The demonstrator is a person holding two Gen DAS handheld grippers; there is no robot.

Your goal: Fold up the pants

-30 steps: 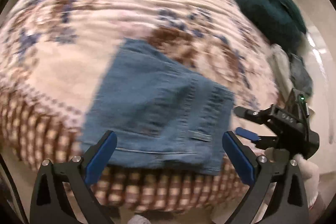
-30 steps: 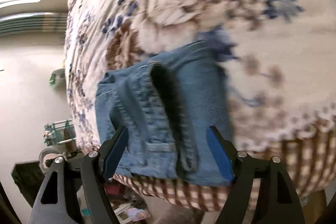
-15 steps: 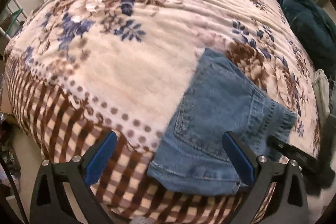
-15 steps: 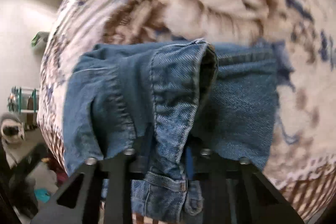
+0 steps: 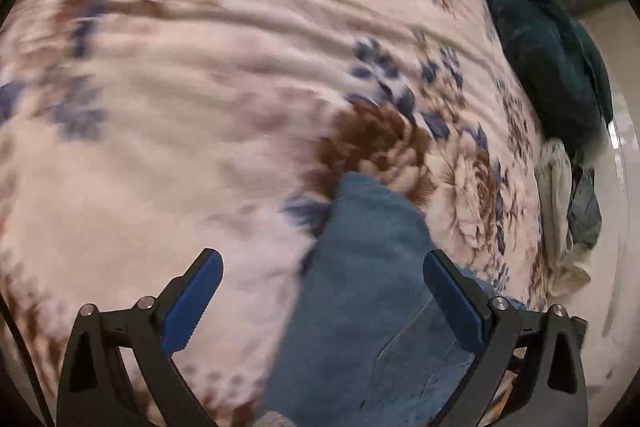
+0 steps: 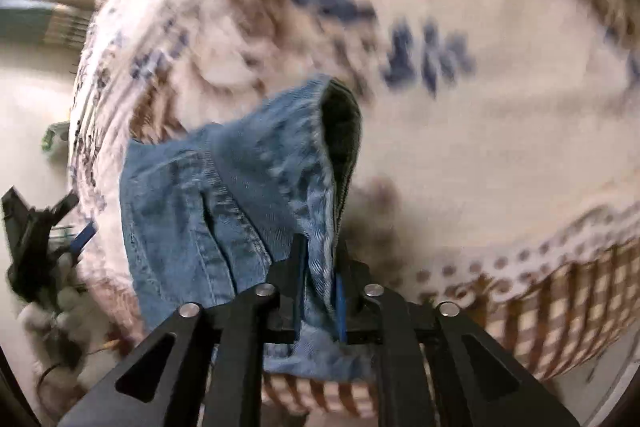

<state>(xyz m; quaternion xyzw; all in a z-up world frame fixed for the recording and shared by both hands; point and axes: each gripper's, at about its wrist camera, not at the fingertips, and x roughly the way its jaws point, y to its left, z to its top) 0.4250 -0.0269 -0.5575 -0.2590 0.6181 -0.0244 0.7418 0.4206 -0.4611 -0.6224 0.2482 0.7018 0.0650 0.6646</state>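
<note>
Right hand-held gripper [image 6: 318, 291] clamped on denim pants [image 6: 224, 211] edge, jaws easing apart; left hand-held gripper [image 5: 322, 291] agape, empty. Risk: hem slips, fold collapses on bed [image 6: 500, 115].

Faded blue denim pants [image 6: 224, 195] lie on a soft, fuzzy fleece blanket [image 5: 200, 107].

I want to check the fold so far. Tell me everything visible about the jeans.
The jeans are blue denim with stitched seams and a thick hem or waistband edge, bunched into a folded bundle on the floral blanket near its checked border. The right gripper pinches a raised fold, jaws opening slightly, cloth between them. The left gripper stands open above the denim, not gripping.
</note>
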